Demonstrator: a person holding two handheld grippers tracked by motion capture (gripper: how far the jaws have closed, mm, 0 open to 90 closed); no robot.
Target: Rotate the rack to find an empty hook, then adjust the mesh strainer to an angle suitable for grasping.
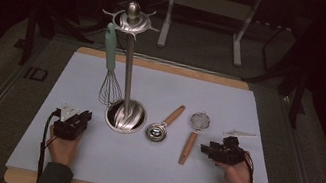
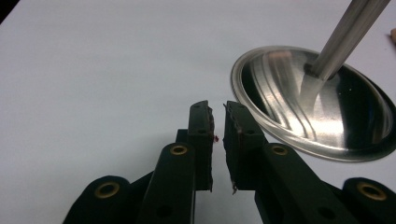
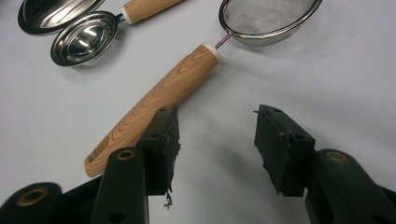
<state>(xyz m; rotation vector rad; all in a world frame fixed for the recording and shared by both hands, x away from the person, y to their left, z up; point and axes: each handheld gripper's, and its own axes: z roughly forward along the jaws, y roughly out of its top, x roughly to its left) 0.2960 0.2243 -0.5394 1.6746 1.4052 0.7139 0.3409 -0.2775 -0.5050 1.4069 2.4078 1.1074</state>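
Both tongs unladen: left slightly parted, right wide.

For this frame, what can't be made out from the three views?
- Stand's top, high view: dark background blurs how the whisk hangs on it.
- Strainer, right gripper view: far rim cut off by the top edge.
- Strainer handle's near end: partly behind the right claw.
- Stand base, left gripper view: cut off at the right edge.

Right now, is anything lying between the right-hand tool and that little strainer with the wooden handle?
Nothing visible does. The right tool stands open just beside the strainer's wooden handle, with bare white mat between its jaws. The small metal scoop lies off to the side, beyond the handle.
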